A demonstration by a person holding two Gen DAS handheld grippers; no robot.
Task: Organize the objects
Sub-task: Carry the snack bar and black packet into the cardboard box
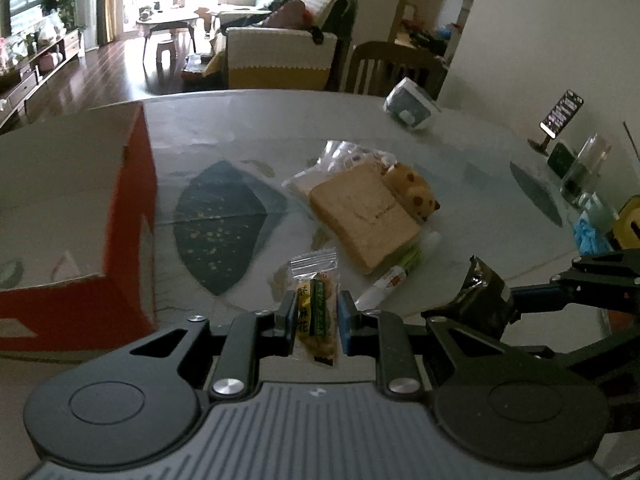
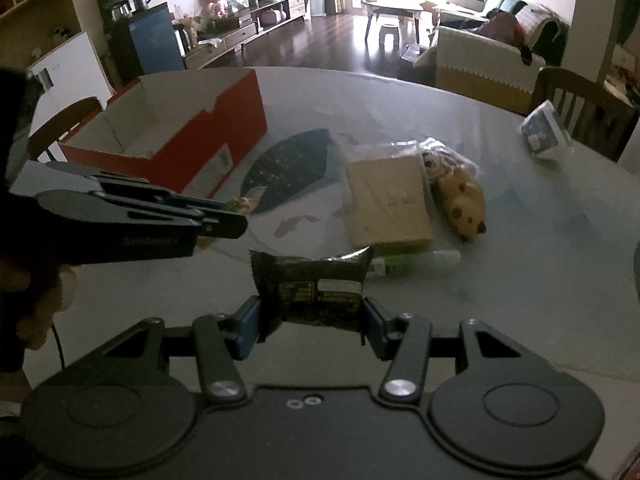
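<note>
Glass-topped and round, the dining table (image 2: 520,280) fills both views, with a living room seen beyond it.

Nearest the left wrist camera, the left gripper (image 1: 318,320) is closed on a small clear snack packet (image 1: 316,304) printed in yellow and green; the packet is pinched upright between the two blue pads and is held above the tabletop. Just to its right in the same view, the right gripper (image 1: 508,304) is seen from the side with a dark foil wrapper (image 1: 482,296) in its grasp.

From the right wrist camera, the right gripper (image 2: 312,320) is seen clamped on that dark foil wrapper (image 2: 312,286), which is stretched crosswise between the pads, its crimped ends sticking out past them. The left gripper (image 2: 224,220) is seen to the left, with only a sliver of the packet showing at its tip.

Farther out on the table, a white and green tube (image 2: 412,262) is laid beside a flat tan box (image 2: 386,204). A spotted yellow plush toy (image 2: 460,200) is touching the box's far side, with crumpled clear plastic bags (image 1: 344,156) behind them.

An open red cardboard box (image 2: 168,136) is placed to the left, well apart from both grippers. A small white and grey package (image 2: 544,130) is set near the far edge, by a wooden chair (image 2: 584,100).
</note>
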